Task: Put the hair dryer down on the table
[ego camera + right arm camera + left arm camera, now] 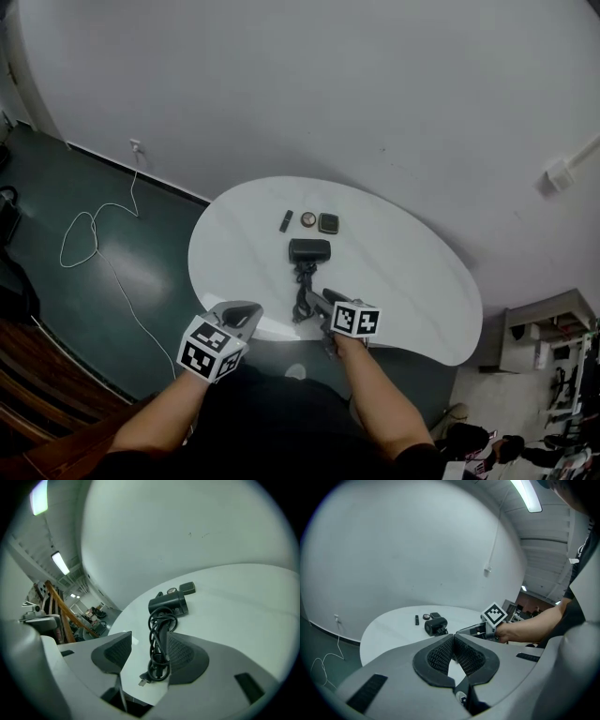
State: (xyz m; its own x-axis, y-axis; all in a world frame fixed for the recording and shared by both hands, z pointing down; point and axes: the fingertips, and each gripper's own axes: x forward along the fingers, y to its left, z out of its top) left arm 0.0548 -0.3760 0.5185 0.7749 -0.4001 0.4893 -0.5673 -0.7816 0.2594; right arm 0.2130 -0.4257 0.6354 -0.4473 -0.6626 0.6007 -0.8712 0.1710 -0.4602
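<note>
The hair dryer is borne by the tabletop alone, ungripped between the right hand-held gripper's wide jaws; the left hand-held gripper is closed, empty.

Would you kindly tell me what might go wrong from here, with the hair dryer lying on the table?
1. The black hair dryer has its wound black cord lying between the open right tongs. Drawing back carelessly may snag the cord and drag the dryer.
2. Its handle end lies near the front edge of the white oval table, so such a tug might pull it off.
</note>
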